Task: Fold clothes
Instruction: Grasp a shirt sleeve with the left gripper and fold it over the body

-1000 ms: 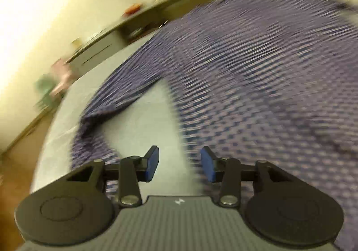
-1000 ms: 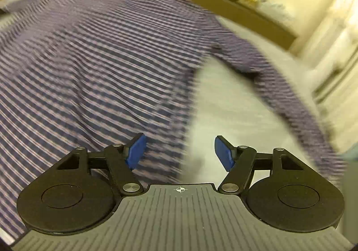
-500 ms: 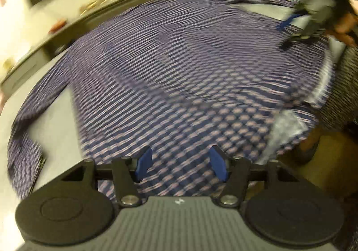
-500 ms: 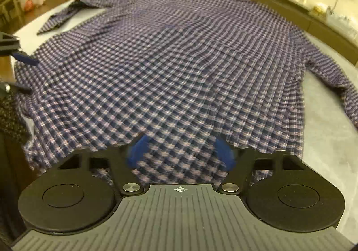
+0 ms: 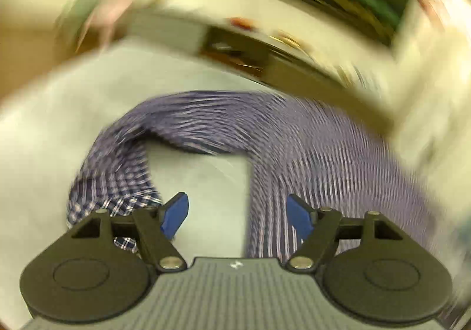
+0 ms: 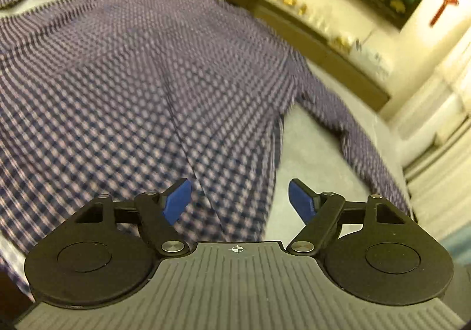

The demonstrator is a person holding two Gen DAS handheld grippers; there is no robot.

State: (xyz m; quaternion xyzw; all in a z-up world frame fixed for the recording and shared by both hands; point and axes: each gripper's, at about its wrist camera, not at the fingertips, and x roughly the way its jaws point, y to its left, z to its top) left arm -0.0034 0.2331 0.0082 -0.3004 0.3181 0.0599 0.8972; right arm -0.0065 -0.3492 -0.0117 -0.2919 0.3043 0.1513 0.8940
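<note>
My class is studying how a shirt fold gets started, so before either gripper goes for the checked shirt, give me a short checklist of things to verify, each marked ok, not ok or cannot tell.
1. Shirt lies spread flat on the table, body smooth: ok.
2. Right sleeve lies out to the side, clear of the body: ok.
3. Left sleeve lies straight: not ok, it curves round and bunches near the cuff.
4. Left gripper empty, jaws opening, only table and shirt edge beneath: ok.
5. Right gripper empty, jaws just closing, nothing pinched, over the shirt's side edge: ok.
6. Left wrist view sharp enough to aim a pinch: not ok, heavily blurred.
</note>
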